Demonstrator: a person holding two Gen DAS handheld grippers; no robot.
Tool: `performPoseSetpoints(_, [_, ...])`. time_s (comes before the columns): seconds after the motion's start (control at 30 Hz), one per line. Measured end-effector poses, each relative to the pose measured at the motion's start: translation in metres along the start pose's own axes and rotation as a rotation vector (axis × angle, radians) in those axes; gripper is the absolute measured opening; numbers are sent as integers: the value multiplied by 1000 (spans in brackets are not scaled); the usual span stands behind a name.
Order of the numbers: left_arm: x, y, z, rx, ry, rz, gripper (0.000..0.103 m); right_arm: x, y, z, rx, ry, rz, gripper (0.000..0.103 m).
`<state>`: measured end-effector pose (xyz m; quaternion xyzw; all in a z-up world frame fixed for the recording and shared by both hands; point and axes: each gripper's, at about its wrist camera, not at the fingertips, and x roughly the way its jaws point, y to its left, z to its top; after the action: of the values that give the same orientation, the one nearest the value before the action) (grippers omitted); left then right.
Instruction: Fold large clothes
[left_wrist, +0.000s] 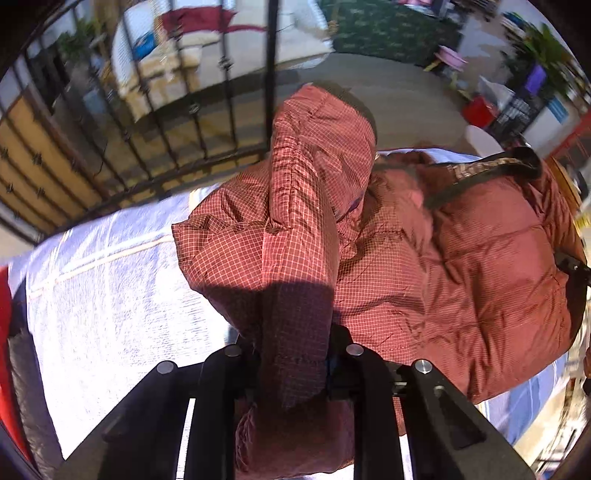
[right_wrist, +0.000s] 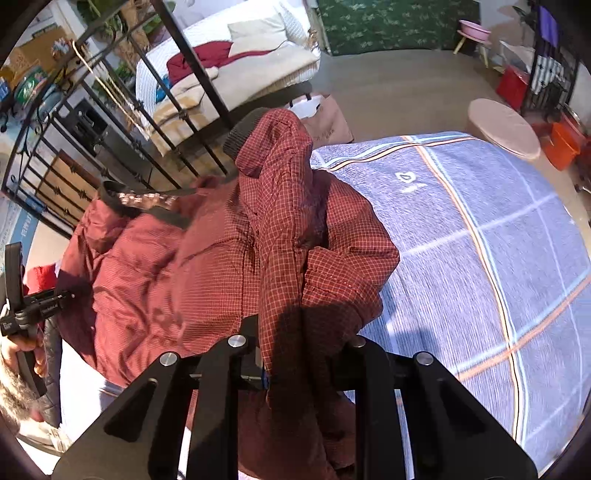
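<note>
A dark red quilted jacket (left_wrist: 461, 266) with a fine check pattern lies on the bed. It also shows in the right wrist view (right_wrist: 155, 280). My left gripper (left_wrist: 293, 365) is shut on one sleeve (left_wrist: 295, 236), which rises up in front of the camera. My right gripper (right_wrist: 299, 363) is shut on the other sleeve (right_wrist: 280, 206), whose grey knit cuff (right_wrist: 242, 133) points up. The jacket's dark collar (right_wrist: 147, 203) lies toward the far side. The left gripper and the hand holding it (right_wrist: 22, 317) show at the left edge of the right wrist view.
The bed has a pale blue plaid sheet (right_wrist: 498, 251), washed out white in the left wrist view (left_wrist: 110, 295). A black iron bed frame (left_wrist: 184, 122) stands behind. Beyond are a second bed (right_wrist: 240, 62), a round stool (right_wrist: 502, 127), red and orange bins (right_wrist: 561, 144).
</note>
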<state>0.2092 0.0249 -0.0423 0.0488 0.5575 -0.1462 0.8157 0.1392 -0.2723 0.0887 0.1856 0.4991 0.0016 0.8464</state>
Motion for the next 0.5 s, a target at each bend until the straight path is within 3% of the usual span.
performPoseSetpoints(0.27, [-12, -73, 31, 158, -56, -82, 19, -68, -34, -31, 88, -75, -44, 20])
performPoseSetpoints(0.5, [-2, -208, 85, 412, -92, -201, 19, -137, -114, -66, 294, -200, -160, 19])
